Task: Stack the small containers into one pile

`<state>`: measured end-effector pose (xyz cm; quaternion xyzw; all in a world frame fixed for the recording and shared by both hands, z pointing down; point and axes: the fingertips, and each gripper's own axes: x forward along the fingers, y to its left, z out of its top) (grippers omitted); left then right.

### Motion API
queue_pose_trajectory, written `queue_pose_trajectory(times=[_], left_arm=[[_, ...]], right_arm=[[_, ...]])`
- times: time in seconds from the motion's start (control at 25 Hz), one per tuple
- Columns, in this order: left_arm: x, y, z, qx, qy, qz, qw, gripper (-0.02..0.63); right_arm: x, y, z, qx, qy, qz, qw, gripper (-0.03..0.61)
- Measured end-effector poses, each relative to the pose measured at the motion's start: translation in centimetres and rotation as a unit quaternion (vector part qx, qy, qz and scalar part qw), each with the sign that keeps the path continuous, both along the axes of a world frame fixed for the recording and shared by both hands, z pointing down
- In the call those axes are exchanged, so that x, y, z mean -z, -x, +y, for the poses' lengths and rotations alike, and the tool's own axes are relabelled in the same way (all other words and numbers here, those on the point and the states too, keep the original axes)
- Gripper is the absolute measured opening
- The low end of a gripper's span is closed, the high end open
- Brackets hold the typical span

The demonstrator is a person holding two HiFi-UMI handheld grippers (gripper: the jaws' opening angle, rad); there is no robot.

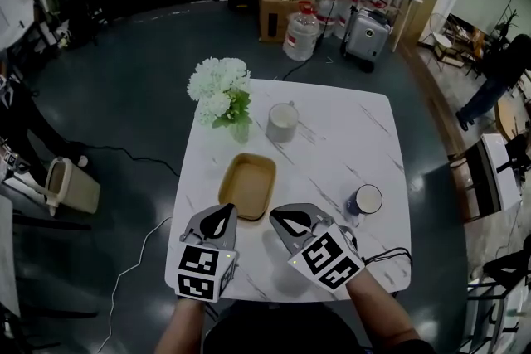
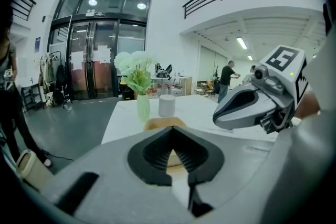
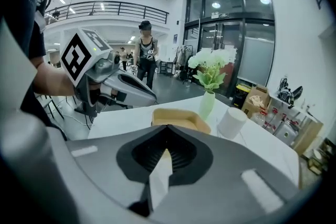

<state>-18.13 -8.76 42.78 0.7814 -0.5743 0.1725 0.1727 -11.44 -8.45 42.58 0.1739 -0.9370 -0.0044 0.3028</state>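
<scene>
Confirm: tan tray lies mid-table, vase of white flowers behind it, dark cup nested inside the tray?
Not nested. The head view shows the dark cup standing on the bare table, to the right of the tan tray and apart from it. The rest holds: the tray lies mid-table with the vase of white flowers behind it.

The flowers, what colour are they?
White, with green leaves: the flowers show best in the head view.
</scene>
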Motion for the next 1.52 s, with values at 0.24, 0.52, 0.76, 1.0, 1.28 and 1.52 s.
queue_pose_trajectory(times=[0.24, 0.52, 0.76, 1.0, 1.28, 1.52], left_arm=[[0.7, -1.7, 0.9, -0.002, -0.013, 0.008, 0.9999, -0.005], [0.9, -3.2, 1.6, -0.006, -0.023, 0.014, 0.9996, -0.005], [1.0, -3.8, 2.3, -0.005, -0.025, 0.018, 0.9995, -0.005], [-0.3, -4.6, 2.6, -0.015, -0.012, 0.026, 0.9995, -0.005], [-0.5, -5.1, 2.6, -0.026, -0.006, 0.023, 0.9994, -0.005], [-0.6, -4.6, 1.9, -0.029, -0.004, 0.017, 0.9994, -0.005]], right_arm=[[0.9, -2.8, -0.5, -0.064, 0.004, -0.021, 0.998, 0.000], [1.1, -4.6, -0.2, -0.116, 0.008, -0.048, 0.992, -0.002], [0.5, -5.9, 0.4, -0.145, 0.033, -0.069, 0.986, -0.002], [-0.5, -6.7, 0.4, -0.180, 0.049, -0.088, 0.979, -0.002], [-0.6, -6.8, 0.2, -0.195, 0.055, -0.097, 0.974, -0.002], [-0.7, -6.5, -0.5, -0.207, 0.064, -0.114, 0.970, -0.002]])
